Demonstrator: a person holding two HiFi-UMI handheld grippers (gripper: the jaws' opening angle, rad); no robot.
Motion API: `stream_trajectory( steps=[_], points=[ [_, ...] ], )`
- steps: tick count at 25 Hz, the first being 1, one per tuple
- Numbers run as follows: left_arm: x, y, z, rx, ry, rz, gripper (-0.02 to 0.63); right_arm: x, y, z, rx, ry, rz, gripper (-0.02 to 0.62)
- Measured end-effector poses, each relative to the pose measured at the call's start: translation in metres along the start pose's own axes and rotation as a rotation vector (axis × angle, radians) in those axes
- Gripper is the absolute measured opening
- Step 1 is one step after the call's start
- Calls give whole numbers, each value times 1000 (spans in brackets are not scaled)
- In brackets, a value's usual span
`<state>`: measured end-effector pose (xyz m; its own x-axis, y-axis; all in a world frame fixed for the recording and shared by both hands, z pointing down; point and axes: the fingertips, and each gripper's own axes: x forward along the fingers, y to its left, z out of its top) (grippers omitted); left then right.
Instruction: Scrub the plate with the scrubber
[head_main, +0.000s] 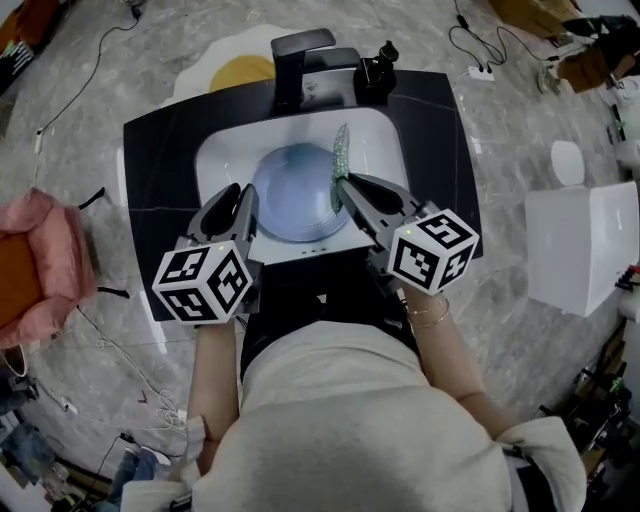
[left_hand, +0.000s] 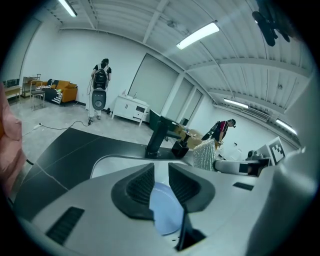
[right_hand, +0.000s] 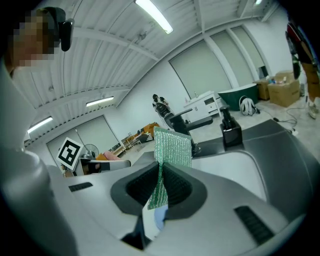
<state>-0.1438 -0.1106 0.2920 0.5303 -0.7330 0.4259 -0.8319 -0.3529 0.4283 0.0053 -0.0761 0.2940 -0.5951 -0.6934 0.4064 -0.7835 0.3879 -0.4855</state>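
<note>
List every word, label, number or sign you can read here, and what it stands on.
No readable words or numbers in any view.
Left marker cube and right marker cube: black-and-white square patterns only, no letters.
Plate, scrubber, faucet: no print visible.

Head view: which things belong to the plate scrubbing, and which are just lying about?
Job: plate; scrubber in the right claw; left claw at the plate's rim; sink.
Lying about: soap dispenser; egg-shaped mat; white box; power strip; pink cloth.
</note>
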Motion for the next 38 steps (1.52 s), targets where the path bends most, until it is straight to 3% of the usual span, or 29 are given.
stream_trajectory(
  steps=[10, 15, 26, 38],
  points=[
    [9, 9, -17, -23, 78, -18, 94, -1, -2, -9, 20, 17, -46, 43],
    [14, 19, -38, -56, 143, 30, 94, 1, -10, -19, 16, 57, -50, 43],
    [11, 37, -66, -135, 216, 130, 94, 23, -22, -35, 23, 164, 33, 43],
    [32, 45, -96, -194, 262, 160, 114, 48, -36, -65, 21, 270, 89, 43]
  ],
)
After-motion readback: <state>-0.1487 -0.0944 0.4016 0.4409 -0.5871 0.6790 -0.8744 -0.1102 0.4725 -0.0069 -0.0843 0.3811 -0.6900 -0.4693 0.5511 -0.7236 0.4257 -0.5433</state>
